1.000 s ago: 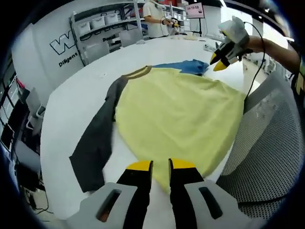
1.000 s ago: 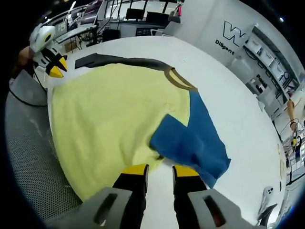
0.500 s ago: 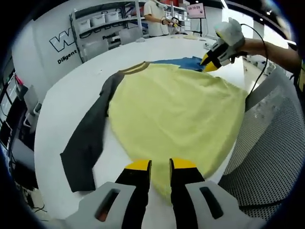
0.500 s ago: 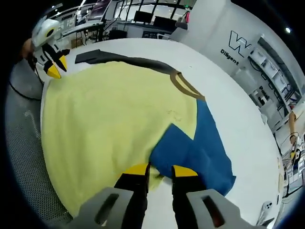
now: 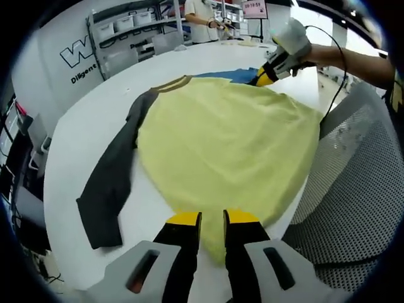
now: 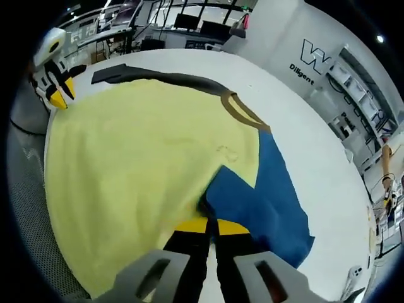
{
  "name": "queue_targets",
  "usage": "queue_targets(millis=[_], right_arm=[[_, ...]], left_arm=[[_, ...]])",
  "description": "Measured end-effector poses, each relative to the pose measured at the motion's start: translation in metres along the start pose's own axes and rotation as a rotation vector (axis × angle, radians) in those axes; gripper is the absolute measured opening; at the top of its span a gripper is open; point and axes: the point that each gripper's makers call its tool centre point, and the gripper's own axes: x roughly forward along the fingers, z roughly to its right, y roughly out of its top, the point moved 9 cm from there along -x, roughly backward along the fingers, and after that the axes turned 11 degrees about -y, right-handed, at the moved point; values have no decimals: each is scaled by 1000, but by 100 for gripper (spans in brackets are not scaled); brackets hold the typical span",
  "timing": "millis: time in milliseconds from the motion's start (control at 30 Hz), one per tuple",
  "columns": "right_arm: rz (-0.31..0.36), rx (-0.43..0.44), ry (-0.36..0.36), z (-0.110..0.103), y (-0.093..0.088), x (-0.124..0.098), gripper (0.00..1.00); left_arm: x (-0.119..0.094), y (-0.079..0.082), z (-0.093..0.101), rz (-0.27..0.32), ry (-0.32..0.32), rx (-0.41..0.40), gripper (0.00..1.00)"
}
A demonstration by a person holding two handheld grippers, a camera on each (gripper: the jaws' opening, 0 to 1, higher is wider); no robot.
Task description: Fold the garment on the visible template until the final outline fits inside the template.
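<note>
**Shirt Flat on the White Table**

The yellow shirt [image 5: 233, 139] lay spread on the white table [image 5: 95, 120]. Its dark grey sleeve [image 5: 110, 183] stretched out flat, and its blue sleeve [image 6: 262, 202] lay folded over the yellow part. The left gripper [image 5: 212, 219] hung at the shirt's bottom edge, jaws a little apart, holding nothing. The right gripper [image 6: 211, 225] had its jaws pinched together on the blue sleeve's edge.
</note>
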Motion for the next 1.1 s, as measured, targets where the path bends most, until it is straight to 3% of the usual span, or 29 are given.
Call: queue_targets(millis=[233, 400, 533, 833, 967, 1100], right_arm=[[-1, 2, -18, 1, -1, -1, 0], [-2, 3, -17, 1, -1, -3, 0], [4, 2, -23, 1, 0, -4, 0], [8, 7, -30, 3, 0, -5, 0], [10, 8, -34, 4, 1, -6, 0], [14, 11, -39, 5, 1, -8, 0]], left_arm=[[-3, -3, 6, -50, -43, 65, 16], [-6, -2, 12, -62, -108, 127, 19], [-10, -6, 10, -94, -101, 118, 20], [-20, -16, 7, -155, -82, -43, 18], [-19, -23, 7, -180, -79, -167, 19], [-18, -30, 6, -199, -68, -220, 20]])
